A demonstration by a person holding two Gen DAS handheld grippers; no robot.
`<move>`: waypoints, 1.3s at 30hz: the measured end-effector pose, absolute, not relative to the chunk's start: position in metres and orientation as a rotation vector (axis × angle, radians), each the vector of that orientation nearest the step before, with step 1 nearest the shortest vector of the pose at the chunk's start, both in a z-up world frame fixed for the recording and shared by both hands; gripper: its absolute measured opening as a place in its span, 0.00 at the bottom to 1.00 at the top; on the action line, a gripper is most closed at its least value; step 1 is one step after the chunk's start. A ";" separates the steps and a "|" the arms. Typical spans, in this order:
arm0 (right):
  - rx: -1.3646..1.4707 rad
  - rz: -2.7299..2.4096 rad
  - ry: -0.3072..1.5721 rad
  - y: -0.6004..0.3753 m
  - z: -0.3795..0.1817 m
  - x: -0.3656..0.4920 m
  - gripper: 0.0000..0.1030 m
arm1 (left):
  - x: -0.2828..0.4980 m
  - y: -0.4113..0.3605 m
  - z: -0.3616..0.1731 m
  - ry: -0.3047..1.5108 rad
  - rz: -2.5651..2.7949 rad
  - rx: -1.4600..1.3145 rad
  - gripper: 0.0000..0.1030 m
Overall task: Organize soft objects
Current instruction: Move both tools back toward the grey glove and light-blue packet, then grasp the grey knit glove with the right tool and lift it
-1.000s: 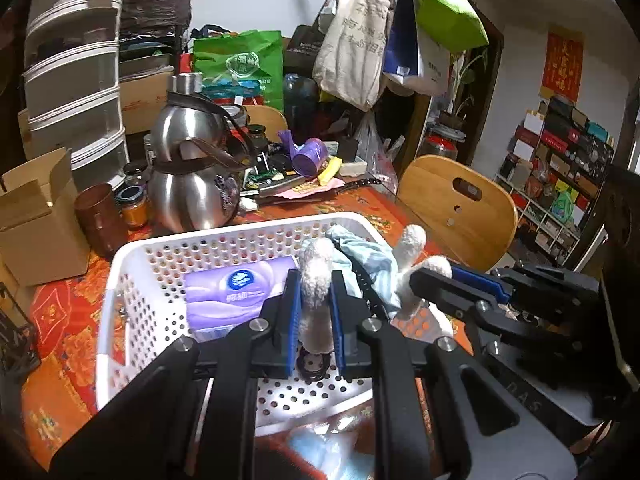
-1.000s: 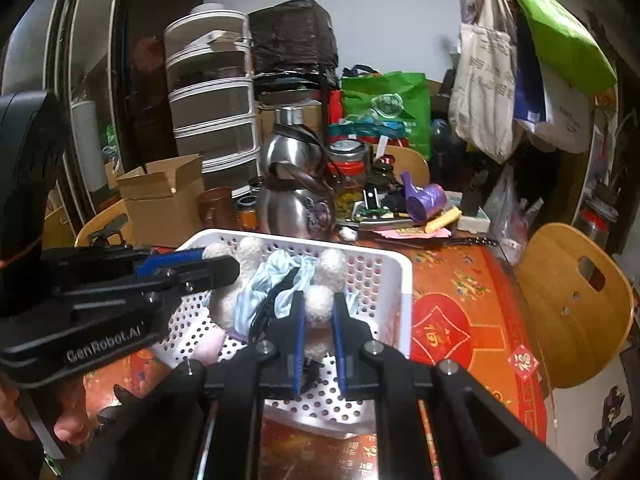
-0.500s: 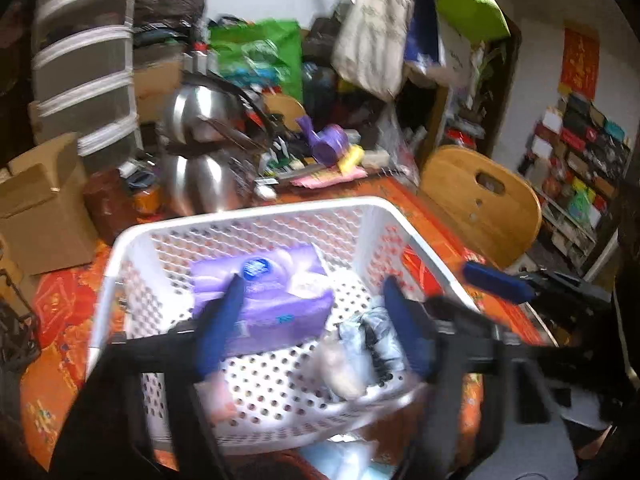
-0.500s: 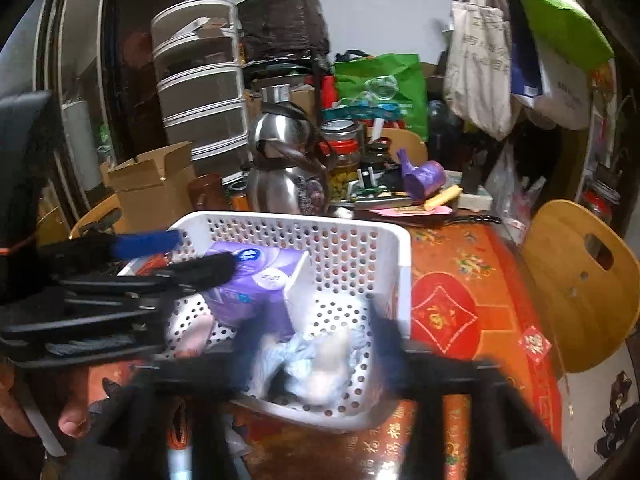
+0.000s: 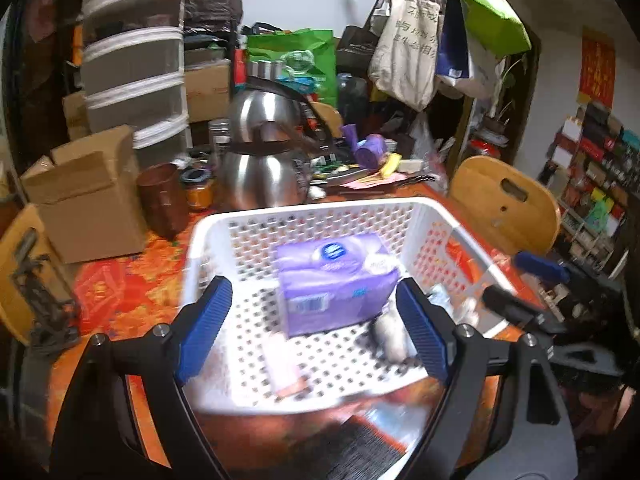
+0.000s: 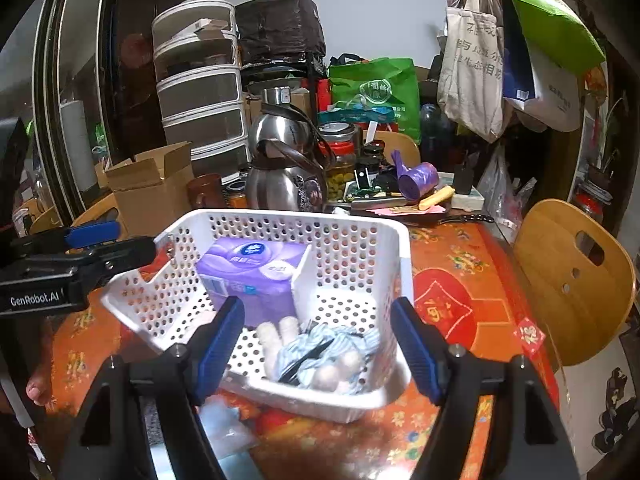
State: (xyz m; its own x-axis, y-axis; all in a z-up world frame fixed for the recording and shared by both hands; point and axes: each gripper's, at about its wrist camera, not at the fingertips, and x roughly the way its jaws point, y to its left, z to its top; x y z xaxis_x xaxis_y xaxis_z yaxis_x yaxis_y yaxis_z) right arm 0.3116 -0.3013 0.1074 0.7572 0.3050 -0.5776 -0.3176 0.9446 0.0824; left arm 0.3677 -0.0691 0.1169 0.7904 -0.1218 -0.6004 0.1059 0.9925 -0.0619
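Note:
A white perforated basket (image 5: pixel 304 208) (image 6: pixel 360 220) stands on the red-orange table. Inside lie a purple tissue pack (image 5: pixel 336 280) (image 6: pixel 248 276) and a soft toy in a blue striped cloth with white fuzzy limbs (image 6: pixel 320 356), seen blurred in the left wrist view (image 5: pixel 390 336). A pink flat item (image 5: pixel 284 372) lies on the basket floor. My left gripper (image 5: pixel 316 332) is open and empty over the basket's near side. My right gripper (image 6: pixel 318 344) is open and empty just above the soft toy.
Steel kettles (image 5: pixel 260 168) (image 6: pixel 284 176), a brown cup (image 5: pixel 162 196), a cardboard box (image 5: pixel 84 200) (image 6: pixel 152 184) and clutter stand behind the basket. A wooden chair (image 5: pixel 504 204) (image 6: pixel 576 280) is at the right. A pale blue item (image 6: pixel 224 424) lies by the basket's near edge.
Both grippers were shut on the soft toy's white limbs above the basket. They have opened and the toy now lies in the basket. Both grippers have pulled back.

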 end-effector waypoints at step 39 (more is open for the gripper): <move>-0.102 0.567 0.803 -0.193 0.007 0.235 0.40 | 0.209 -0.012 -0.031 0.817 -0.273 -0.075 0.59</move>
State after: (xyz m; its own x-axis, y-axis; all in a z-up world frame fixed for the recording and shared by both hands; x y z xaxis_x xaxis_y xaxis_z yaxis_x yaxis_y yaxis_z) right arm 0.2350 -0.1933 0.0068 0.5547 0.4418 -0.7051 -0.5170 0.8469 0.1240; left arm 0.2086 -0.0124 -0.0308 0.6520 -0.2687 -0.7090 0.2110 0.9625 -0.1708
